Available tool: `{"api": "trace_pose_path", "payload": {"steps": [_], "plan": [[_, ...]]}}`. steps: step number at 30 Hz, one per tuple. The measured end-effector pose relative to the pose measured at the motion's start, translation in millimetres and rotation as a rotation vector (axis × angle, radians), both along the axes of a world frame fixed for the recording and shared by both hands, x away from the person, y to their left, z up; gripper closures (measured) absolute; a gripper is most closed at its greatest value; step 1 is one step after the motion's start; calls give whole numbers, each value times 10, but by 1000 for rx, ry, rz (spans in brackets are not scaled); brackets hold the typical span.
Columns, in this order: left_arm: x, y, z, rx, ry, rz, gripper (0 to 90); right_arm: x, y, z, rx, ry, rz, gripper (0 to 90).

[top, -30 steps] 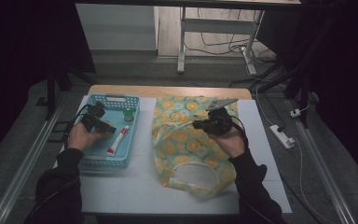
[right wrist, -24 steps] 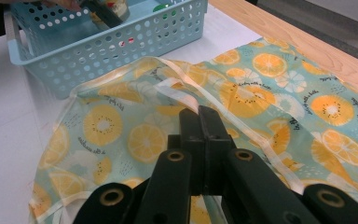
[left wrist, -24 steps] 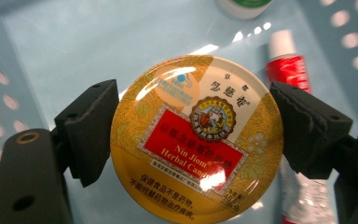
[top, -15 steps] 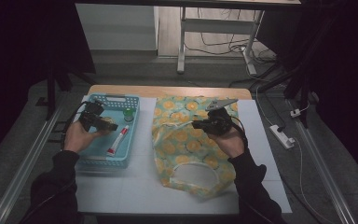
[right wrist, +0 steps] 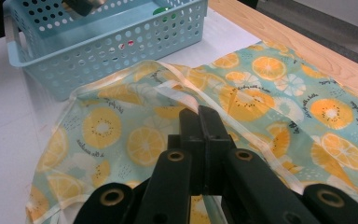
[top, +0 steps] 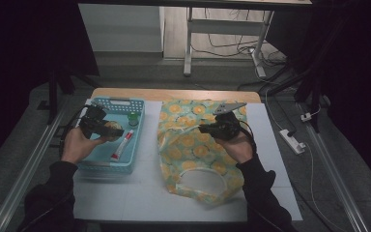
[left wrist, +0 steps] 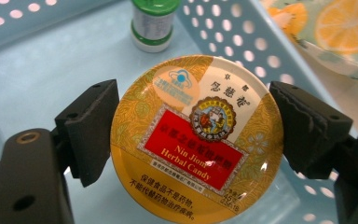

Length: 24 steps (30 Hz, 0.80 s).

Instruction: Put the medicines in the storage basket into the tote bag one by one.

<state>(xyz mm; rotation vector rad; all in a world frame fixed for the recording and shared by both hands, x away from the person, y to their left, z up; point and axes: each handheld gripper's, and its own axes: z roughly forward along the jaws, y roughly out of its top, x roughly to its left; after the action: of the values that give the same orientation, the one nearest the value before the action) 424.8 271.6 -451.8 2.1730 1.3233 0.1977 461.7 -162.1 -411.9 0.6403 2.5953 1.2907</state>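
A round yellow herbal candy tin (left wrist: 196, 140) sits between the jaws of my left gripper (left wrist: 196, 112), which is shut on its rim. In the high view the left gripper (top: 107, 130) holds the tin (top: 112, 128) above the light blue basket (top: 125, 166). My right gripper (top: 204, 128) rests over the lemon-print bag (top: 193, 154). In the right gripper view the right gripper (right wrist: 200, 114) has its jaws pressed together at the bag's pale rim strip (right wrist: 186, 91), and the bag (right wrist: 261, 93) lies spread beneath.
A small green-capped bottle (top: 133, 118) and a red and white tube (top: 122, 145) lie in the basket. The bottle (left wrist: 154, 21) stands past the tin. The basket's perforated wall (right wrist: 121, 42) is left of the bag. A power strip (top: 292, 140) lies right of the table.
My left gripper has risen with the tin, lifting it off the basket floor. The right gripper and the bag have stayed put.
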Motion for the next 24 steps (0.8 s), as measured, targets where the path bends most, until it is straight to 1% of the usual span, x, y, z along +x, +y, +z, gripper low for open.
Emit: {"api": "trace_pose_path", "payload": {"steps": [3, 5, 12, 15, 17, 24], "plan": [[-56, -50, 42, 2, -16, -18, 204, -2, -1, 1, 2, -3, 0, 900], [-90, -86, 68, -5, -23, -31, 204, -5, 1, 5, 2, -3, 1, 900], [-171, -214, 138, -14, -44, -67, 204, -8, -1, 9, 4, -4, 2, 900], [-200, -259, 156, -23, -49, -80, 204, -9, -1, 10, 5, -5, 1, 900], [-226, -299, 168, -19, -55, -93, 204, -9, 0, 10, 6, -6, 1, 900], [-302, -421, 205, -29, -73, -126, 204, -13, 5, 9, 7, -8, 0, 900]]}}
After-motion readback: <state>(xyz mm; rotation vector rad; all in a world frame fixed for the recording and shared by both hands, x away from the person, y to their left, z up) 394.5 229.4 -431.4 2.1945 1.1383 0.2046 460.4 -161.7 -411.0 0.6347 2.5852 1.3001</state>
